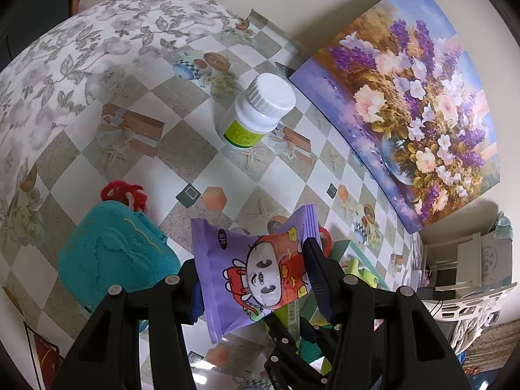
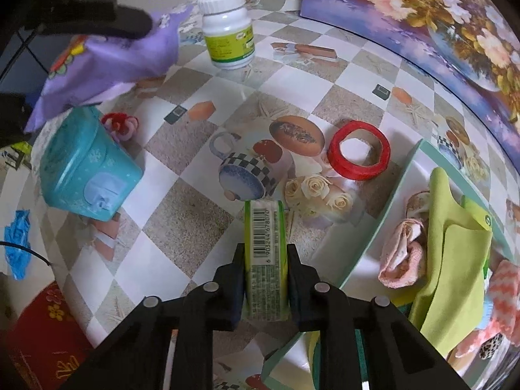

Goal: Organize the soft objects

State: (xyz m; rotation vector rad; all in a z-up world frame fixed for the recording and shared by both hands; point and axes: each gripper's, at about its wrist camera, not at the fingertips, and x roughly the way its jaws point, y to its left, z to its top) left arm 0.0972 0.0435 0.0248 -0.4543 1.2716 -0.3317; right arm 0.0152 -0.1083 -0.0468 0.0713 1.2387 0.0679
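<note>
While clamped in left gripper (image 1: 256, 279): purple crinkly snack packet (image 1: 247, 273); in right gripper (image 2: 266, 279): green tissue pack (image 2: 266, 253). Transfer step under way. Next, probably lower both into mint-rimmed tray (image 2: 383, 201).

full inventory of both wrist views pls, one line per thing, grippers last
purple snack packet: 1, purple with red cartoon, held off the table
green pack: 1, green with barcode, held over the table's near side
white bottle: 1, white, green label, upright at far side
teal container: 1, teal, lying on its side, left
red tape roll: 1, red, flat beside the tray
red yarn piece: 1, red and pink, behind the teal container
tray: 1, mint rim, right, holding cloths
cloths: several, lime and pink, in tray
flower painting: 1, purple, leaning on wall
left hand-held gripper: shut on packet
right hand-held gripper: shut on green pack
</note>
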